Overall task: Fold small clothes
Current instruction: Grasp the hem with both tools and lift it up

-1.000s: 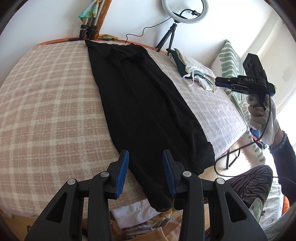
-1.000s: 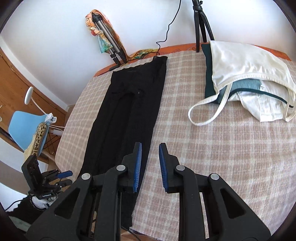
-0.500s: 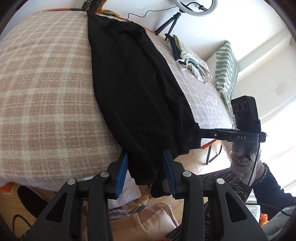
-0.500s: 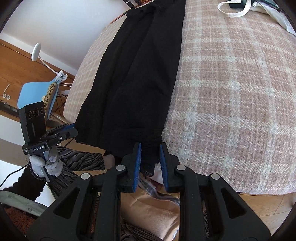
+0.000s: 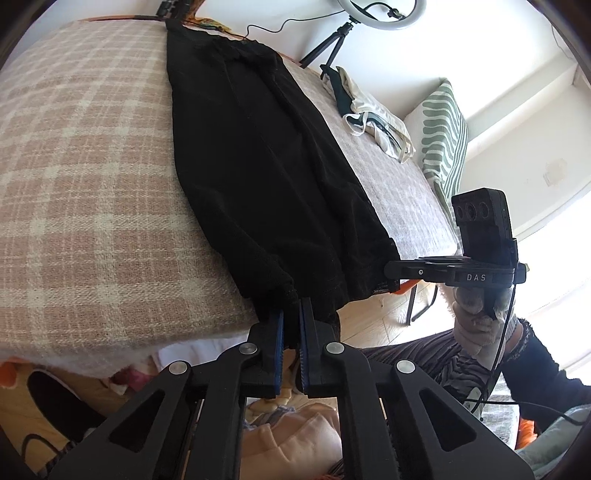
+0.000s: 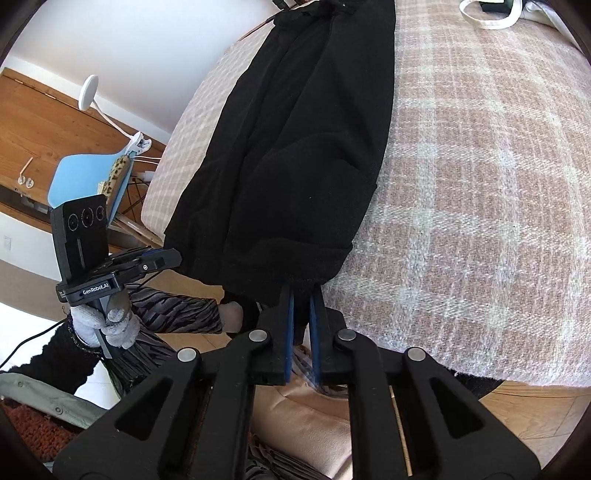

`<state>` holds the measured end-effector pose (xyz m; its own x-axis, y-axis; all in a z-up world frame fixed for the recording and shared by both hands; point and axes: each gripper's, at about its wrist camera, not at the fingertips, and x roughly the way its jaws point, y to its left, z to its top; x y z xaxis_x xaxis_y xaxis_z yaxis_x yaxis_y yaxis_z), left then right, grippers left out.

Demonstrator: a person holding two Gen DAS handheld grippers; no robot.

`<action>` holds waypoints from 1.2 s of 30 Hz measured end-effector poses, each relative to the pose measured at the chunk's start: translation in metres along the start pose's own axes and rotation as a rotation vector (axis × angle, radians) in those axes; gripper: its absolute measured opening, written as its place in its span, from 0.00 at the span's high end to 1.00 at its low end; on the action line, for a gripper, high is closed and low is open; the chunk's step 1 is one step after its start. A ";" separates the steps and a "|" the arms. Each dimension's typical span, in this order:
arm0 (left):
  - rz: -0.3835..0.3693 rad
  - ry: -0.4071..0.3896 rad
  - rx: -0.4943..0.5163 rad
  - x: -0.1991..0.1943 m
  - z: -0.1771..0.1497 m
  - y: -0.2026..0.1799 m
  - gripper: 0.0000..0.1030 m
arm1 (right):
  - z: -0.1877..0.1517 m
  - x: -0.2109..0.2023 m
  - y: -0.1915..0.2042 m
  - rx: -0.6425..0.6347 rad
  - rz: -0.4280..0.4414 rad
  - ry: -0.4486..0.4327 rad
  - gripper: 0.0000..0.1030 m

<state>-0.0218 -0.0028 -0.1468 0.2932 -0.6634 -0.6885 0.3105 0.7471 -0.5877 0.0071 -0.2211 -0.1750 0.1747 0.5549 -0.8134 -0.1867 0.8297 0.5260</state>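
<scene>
Lying lengthwise down the bed [image 5: 85, 177], the black trousers [image 5: 258, 166] run from the far edge by the wall to the near edge, where both leg hems hang just over the side; the bed cover is a pink-and-cream check.

Left claw [image 5: 291, 325] has just been closing & now clamps 1 hem, black cloth pinched btwn its blue pads [image 5: 279, 332]; right claw [image 6: 301, 314] has likewise just closed & grips the other hem at the near right corner of the garment, cloth btwn its pads too; the 2 claws sit near each other along the bed's near edge, both angled downward.

In the left wrist view the right claw's body shows side-on, w/ a gloved hand [image 5: 476, 325] under it, its tips at the trousers' hem; in the right wrist view the left claw appears at left, held by another gloved hand [image 6: 107, 325].

Well apart from the trousers, a heap of pale clothes [image 5: 373, 114] lies on the far right of the bed; a green-striped cushion [image 5: 443, 140] leans beyond it; a ring light [image 5: 384, 14] on a tripod stands by the wall.
</scene>
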 end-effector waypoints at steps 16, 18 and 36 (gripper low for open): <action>0.001 0.018 0.012 -0.006 -0.008 0.003 0.96 | -0.011 -0.029 -0.023 0.066 -0.023 -0.049 0.93; 0.016 0.029 0.004 -0.008 -0.008 0.003 0.86 | -0.011 -0.028 -0.027 0.088 -0.006 -0.045 0.93; -0.078 0.037 -0.088 -0.007 -0.007 0.011 0.97 | -0.012 -0.019 -0.020 0.069 0.030 -0.006 0.92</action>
<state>-0.0263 0.0104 -0.1513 0.2368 -0.7191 -0.6533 0.2503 0.6949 -0.6742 -0.0044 -0.2490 -0.1733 0.1763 0.5800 -0.7953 -0.1252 0.8146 0.5664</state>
